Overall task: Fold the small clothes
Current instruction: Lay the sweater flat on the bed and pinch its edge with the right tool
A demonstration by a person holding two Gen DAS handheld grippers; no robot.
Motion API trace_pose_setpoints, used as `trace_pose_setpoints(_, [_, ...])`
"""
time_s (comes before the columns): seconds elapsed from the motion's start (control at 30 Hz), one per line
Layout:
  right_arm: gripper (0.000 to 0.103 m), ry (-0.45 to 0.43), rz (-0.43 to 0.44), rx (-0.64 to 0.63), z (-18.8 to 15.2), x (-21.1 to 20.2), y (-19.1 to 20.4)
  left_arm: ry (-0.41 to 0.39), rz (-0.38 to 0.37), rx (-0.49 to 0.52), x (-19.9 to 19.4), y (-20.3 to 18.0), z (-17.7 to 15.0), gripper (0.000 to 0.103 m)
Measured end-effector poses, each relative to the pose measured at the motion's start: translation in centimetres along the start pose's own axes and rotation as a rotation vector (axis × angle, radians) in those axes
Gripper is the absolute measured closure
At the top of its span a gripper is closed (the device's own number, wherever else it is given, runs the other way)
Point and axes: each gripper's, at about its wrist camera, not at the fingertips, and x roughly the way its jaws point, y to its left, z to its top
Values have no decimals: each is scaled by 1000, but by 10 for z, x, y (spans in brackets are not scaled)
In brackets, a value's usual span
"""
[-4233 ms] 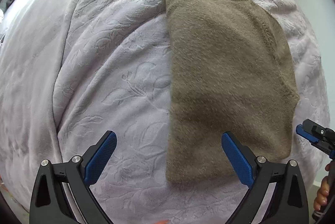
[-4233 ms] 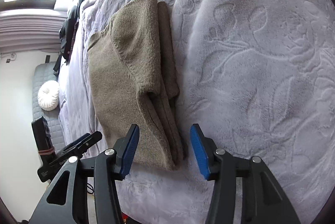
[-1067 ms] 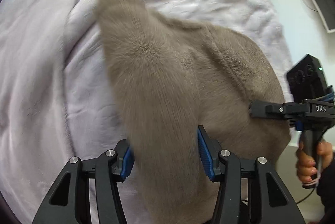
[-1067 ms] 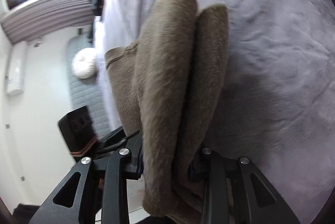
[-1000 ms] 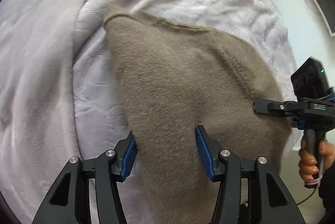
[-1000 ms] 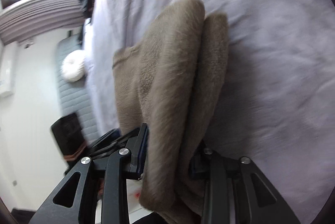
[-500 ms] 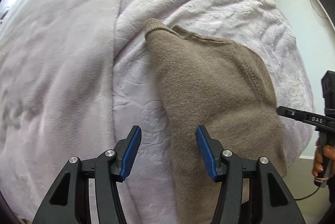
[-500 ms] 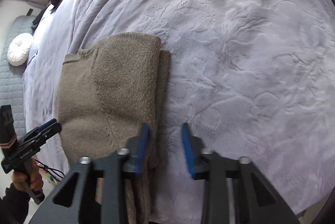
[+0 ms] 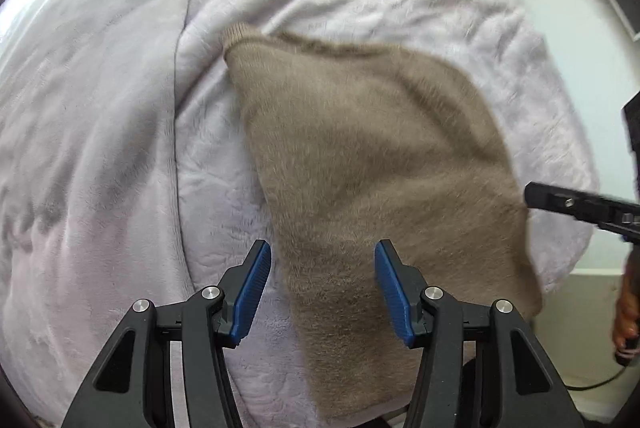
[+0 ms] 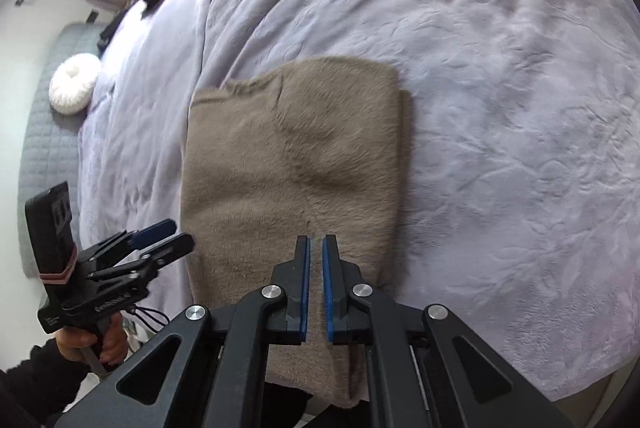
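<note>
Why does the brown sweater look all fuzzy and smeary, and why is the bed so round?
Left wrist view: the sweater is smeared by motion blur, and the fisheye lens bulges the blanket. Right wrist view: also a little blurred, same bulge, with dark corners around the edges.

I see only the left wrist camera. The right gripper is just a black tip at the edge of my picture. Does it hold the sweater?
Observer: No. In the right wrist view the right gripper hangs over the sweater. Its jaws are closing, almost together, with no cloth between them.
Operator: Is the sweater one layer on that side?
Observer: No, a lower layer peeks out along that edge, on the blanket.
Operator: How does my gripper look from there?
Observer: The left gripper points at the sweater's opposite edge, and a hand grips its handle.
</note>
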Motion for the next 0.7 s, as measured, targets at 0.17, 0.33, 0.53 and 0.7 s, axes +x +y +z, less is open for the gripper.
trace_pose_setpoints(0.17, [97, 62, -121, -85, -9, 25, 5, 16, -9, -54, 13, 2, -7, 47])
trace_pose_setpoints(0.33, [101, 97, -134, -50, -18, 45, -12, 17, -7, -80, 19, 1, -9, 47])
trace_pose_setpoints(0.53, [101, 95, -155, -60, -22, 44, -9, 13, -6, -87, 19, 2, -12, 47])
trace_pose_setpoints(0.7, [101, 95, -169, -51, -22, 54, -2, 15, -11, -90, 20, 3, -14, 47])
